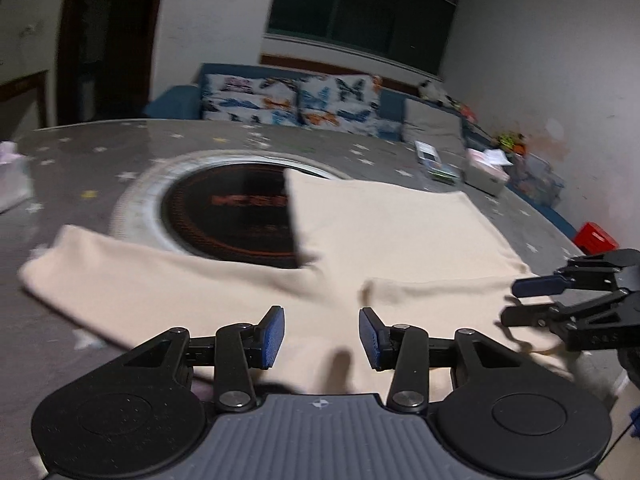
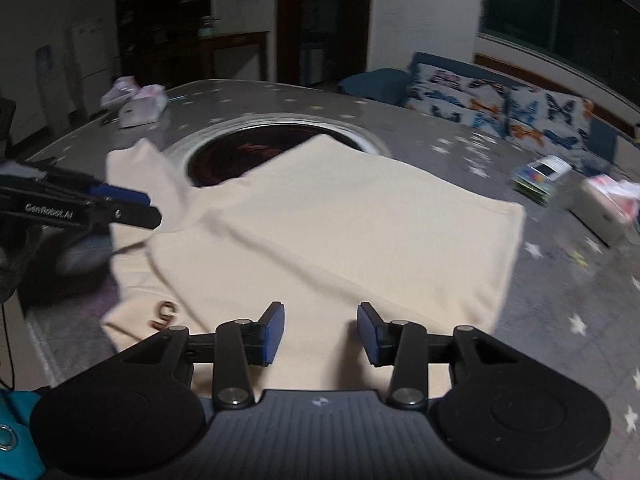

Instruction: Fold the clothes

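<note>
The cream shirt (image 2: 320, 232) lies partly folded on the table (image 2: 560, 288), sleeve (image 1: 100, 264) out at nine o'clock. Both grippers (image 1: 322, 338) (image 2: 321, 334) hover wide, empty. It looks soft, light and limp: pinch the hem corners.

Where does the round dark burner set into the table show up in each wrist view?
Left wrist: burner sits left of centre, its right edge covered by the cream garment.
Right wrist: burner is upper left of centre, behind the garment's far corner.
Shared landmark: butterfly cushions on the sofa.
</note>
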`<state>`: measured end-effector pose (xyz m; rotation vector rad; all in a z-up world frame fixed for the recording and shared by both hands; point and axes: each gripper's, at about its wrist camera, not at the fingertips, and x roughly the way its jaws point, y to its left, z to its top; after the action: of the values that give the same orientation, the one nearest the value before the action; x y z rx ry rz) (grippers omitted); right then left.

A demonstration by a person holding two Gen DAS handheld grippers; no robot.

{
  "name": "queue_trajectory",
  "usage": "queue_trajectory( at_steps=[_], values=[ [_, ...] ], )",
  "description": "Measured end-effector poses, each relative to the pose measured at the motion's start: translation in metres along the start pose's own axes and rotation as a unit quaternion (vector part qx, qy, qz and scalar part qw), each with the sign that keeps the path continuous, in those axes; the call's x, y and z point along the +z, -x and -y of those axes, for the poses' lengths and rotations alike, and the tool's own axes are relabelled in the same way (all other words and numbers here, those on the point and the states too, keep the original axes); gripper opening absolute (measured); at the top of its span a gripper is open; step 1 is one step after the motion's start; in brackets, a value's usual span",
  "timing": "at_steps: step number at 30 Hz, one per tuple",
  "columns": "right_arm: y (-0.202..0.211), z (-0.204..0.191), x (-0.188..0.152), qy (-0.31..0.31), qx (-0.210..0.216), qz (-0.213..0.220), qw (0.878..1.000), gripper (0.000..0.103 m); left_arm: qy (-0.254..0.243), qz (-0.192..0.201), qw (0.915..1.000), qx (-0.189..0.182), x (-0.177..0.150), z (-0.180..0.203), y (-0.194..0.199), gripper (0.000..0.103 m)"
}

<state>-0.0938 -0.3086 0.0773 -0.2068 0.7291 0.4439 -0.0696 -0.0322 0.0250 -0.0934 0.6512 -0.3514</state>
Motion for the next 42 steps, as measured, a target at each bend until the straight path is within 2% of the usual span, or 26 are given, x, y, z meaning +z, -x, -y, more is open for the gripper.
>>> queue_trajectory(
  at_steps=[6,13,17,20,24,28,32,34,37,42],
  values=[
    [-0.019,-0.032,0.014,0.039,0.024,-0.005,0.999,0.043,0.06,0.024,0.9952,0.073,0.002,-0.042,0.018,0.047],
    [-0.041,-0.069,0.029,0.083,0.052,-0.011,0.995,0.043,0.108,0.038,0.9807,0.159,0.003,-0.088,0.031,0.052],
    [-0.047,-0.081,0.036,0.096,0.06,-0.01,0.994,0.043,0.128,0.041,0.9717,0.194,0.005,-0.112,0.031,0.052],
    [-0.043,-0.081,0.039,0.092,0.059,-0.007,0.994,0.043,0.14,0.041,0.9673,0.207,0.007,-0.125,0.027,0.052],
    [-0.034,-0.08,0.041,0.088,0.059,0.001,0.994,0.043,0.155,0.037,0.9651,0.208,0.012,-0.136,0.017,0.048],
    [-0.026,-0.078,0.042,0.079,0.058,0.012,0.995,0.043,0.176,0.035,0.9628,0.202,0.013,-0.143,0.011,0.037],
    [-0.017,-0.071,0.04,0.067,0.052,0.021,0.996,0.043,0.185,0.038,0.9597,0.208,0.012,-0.148,0.009,0.011],
    [-0.013,-0.068,0.039,0.06,0.048,0.026,0.997,0.043,0.202,0.042,0.958,0.2,0.012,-0.151,0.011,0.007],
    [-0.005,-0.058,0.035,0.043,0.04,0.032,0.998,0.043,0.202,0.058,0.9601,0.185,0.018,-0.142,0.018,0.005],
    [0.008,-0.04,0.026,0.013,0.022,0.044,0.999,0.043,0.163,0.095,0.9743,0.123,0.042,-0.1,0.037,0.005]
  ],
)
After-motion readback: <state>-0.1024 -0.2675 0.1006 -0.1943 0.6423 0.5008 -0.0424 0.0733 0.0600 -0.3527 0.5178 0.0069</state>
